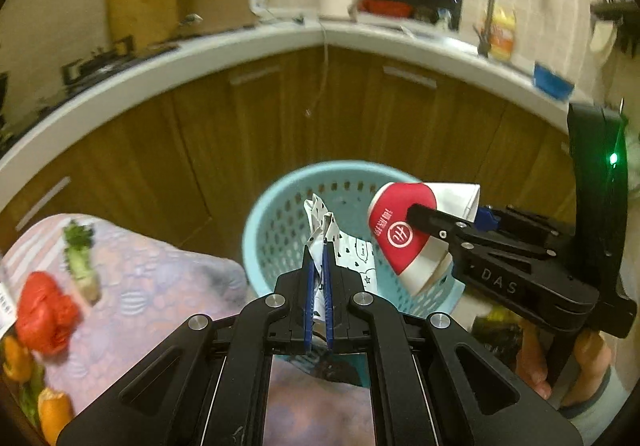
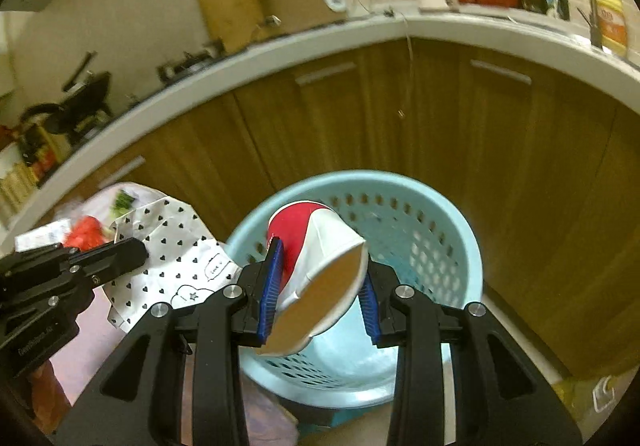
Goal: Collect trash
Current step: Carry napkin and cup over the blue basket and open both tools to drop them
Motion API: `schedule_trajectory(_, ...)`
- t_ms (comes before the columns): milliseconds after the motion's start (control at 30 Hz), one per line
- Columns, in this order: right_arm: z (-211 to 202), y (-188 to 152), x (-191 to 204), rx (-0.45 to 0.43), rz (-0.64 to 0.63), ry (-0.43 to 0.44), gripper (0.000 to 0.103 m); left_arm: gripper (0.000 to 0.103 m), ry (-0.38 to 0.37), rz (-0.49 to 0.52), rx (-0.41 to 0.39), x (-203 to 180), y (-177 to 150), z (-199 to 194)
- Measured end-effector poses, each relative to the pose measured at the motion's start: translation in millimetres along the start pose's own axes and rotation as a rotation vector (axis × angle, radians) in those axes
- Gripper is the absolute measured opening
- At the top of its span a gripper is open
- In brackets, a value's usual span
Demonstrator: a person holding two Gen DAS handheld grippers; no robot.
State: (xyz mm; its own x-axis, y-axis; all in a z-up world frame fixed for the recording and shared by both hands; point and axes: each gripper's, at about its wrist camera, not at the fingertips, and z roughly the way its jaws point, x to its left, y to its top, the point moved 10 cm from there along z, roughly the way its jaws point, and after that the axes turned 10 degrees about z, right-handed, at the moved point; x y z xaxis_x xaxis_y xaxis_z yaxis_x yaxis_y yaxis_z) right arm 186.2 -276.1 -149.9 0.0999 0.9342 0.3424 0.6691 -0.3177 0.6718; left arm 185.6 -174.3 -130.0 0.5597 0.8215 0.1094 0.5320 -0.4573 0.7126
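Midway: left gripper clenched on a heart-print paper wrapper, right gripper squeezing a crushed red-and-white paper cup, both hanging over the blue perforated basket. Nothing dropped in yet. Still left on the patterned cloth: red crumpled wrapper, vegetable stalk, orange peels.

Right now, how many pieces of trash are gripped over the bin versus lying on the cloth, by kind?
Gripped, paper cup in right gripper: 1
Gripped, heart-print paper wrapper in left gripper: 1
On the cloth, red crumpled wrapper: 1
On the cloth, vegetable stalk: 1
On the cloth, orange peel pieces: 2
Total: 6
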Motion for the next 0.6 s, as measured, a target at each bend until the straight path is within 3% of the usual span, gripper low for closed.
schedule_trajectory(233, 31, -14, -19, 0.065, 0.056, -0.064, 0.033, 0.003, -0.039, 0.043, 0.077, -11, -11, 36)
schedule_trajectory(333, 36, -17, -28, 0.081, 0.082, -0.078, 0.036, 0.013, -0.050, 0.045, 0.107, -14, -18, 45)
schedule_trajectory(433, 36, -16, -32, 0.080, 0.096, -0.088, 0.043, 0.016, -0.050, 0.050, 0.118, -13, -23, 45)
schedule_trajectory(600, 26, -15, -34, 0.068, 0.110, -0.084, 0.043, 0.031, -0.067, 0.020, 0.107, -10, -23, 40)
